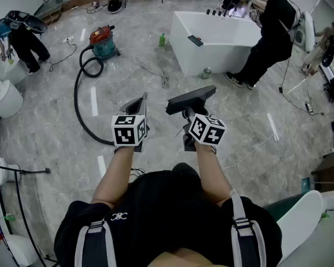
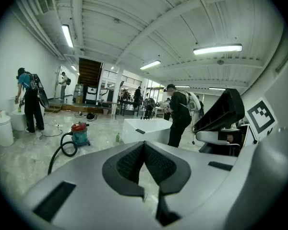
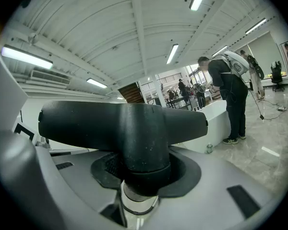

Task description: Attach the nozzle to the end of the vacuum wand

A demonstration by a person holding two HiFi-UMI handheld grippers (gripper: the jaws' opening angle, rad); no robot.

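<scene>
Marble floor (image 1: 44,121), head view: hose (image 1: 76,107) runs from vacuum (image 1: 103,42) toward us; wand end not seen.

Left gripper view: left gripper (image 2: 145,150) shut, empty.

Right gripper view: right gripper (image 3: 143,172) clamps nozzle (image 3: 125,121) at neck.

We'd likely grab wand w/ left first, then align neck and push straight.

Left gripper (image 2: 144,147) closed; right gripper (image 3: 142,172) clamped (nozzle (image 3: 86,121)).

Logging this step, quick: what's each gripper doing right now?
Left gripper: closed, empty.
Right gripper: closed on the nozzle, at its neck.
</scene>
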